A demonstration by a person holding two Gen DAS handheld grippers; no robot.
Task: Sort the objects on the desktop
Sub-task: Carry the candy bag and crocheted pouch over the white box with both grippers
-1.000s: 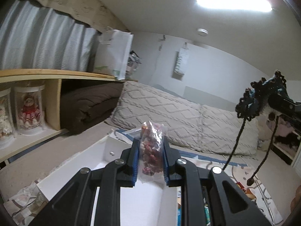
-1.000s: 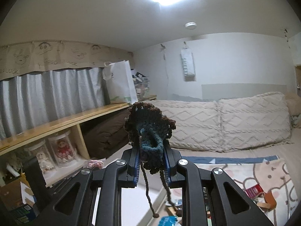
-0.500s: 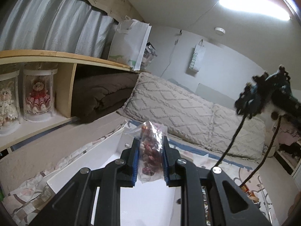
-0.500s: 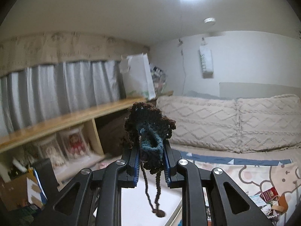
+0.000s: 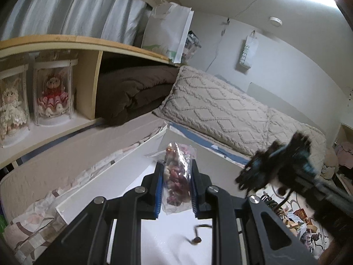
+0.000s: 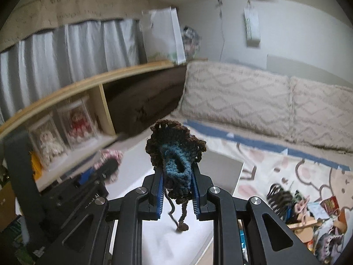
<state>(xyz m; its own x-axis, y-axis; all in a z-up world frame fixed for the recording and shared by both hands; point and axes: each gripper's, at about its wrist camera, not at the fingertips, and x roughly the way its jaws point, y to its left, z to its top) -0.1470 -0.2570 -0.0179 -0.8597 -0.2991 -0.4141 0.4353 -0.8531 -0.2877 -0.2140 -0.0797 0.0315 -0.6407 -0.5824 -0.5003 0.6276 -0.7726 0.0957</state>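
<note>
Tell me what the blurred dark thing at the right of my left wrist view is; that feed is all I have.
Observer: It is a crocheted piece, with a brown ruffled edge and a teal middle.
Operator: Is it held, or just in front of the other gripper?
Observer: Held. The right gripper has a blue pad pressed against each side of it.
Operator: I see a small dark knot over the white surface. Is it loose?
Observer: No. It is the end of the yarn cords that hang from the crocheted piece, down between the gripper's fingers and above the white box.
</note>
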